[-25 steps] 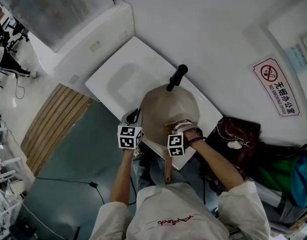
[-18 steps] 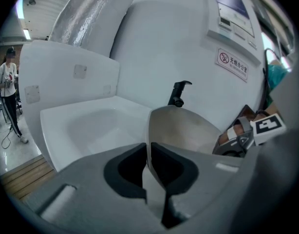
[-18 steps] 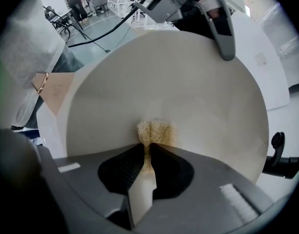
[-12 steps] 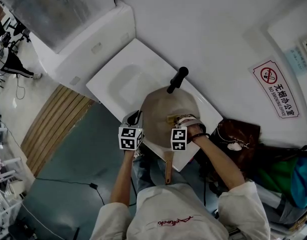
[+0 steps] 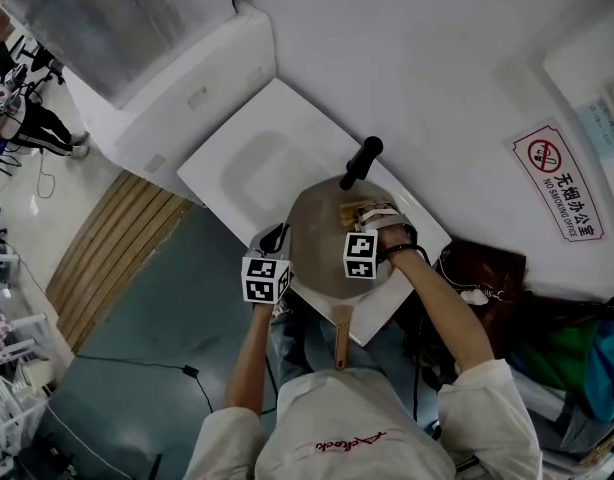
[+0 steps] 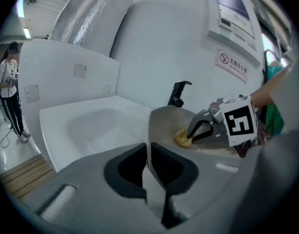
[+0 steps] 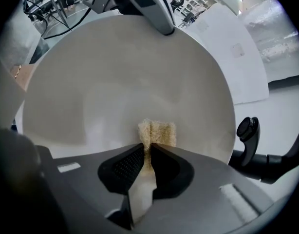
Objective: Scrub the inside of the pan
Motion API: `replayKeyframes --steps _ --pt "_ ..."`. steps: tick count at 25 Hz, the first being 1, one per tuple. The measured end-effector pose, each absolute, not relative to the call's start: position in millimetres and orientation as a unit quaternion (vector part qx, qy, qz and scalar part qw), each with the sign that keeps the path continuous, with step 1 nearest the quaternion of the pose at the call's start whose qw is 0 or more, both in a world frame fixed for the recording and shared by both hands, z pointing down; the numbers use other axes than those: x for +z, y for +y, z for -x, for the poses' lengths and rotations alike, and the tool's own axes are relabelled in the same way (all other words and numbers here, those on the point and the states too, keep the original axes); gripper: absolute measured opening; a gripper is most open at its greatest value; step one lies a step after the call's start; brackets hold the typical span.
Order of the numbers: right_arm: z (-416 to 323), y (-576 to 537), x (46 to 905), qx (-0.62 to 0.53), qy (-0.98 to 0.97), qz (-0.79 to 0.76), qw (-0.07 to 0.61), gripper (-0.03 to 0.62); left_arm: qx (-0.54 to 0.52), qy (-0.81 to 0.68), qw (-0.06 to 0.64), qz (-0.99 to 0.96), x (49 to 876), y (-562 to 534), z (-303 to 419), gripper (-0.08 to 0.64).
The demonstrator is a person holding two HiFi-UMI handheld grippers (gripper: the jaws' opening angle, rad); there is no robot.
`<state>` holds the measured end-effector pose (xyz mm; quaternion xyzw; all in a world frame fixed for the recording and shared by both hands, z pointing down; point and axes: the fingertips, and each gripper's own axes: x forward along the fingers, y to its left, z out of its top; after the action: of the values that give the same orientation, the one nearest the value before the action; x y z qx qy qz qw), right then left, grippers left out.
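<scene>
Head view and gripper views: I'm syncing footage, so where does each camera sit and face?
Head view: on the person's head, looking steeply down at the pan on the sink; left gripper, right gripper and both forearms show.
Left gripper view: on the left gripper, clamped on the pan's rim, facing the right gripper.
Right gripper view: looks into the pan along jaws pinching the sponge.
Shared: both gripper views show the sponge.

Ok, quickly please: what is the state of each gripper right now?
Left gripper: closed on the rim of the pan.
Right gripper: closed on the sponge, inside the pan.
</scene>
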<state>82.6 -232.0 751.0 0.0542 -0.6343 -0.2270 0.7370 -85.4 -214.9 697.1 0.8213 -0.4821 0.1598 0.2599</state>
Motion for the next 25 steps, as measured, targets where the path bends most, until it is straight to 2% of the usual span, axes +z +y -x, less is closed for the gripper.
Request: replayKeyframes --steps 12,25 --pt "-85.8 -238.1 759.3 -0.218 -0.633 -0.055 0.741 0.054 0.162 -0.481 0.260 -0.822 697.6 -215.5 85.6 0.031" --pt "-99.8 -196.8 766.8 -0.193 -0.631 -0.026 0.751 0.054 0.168 -0.480 0.259 -0.821 697.8 -215.1 86.1 0.031"
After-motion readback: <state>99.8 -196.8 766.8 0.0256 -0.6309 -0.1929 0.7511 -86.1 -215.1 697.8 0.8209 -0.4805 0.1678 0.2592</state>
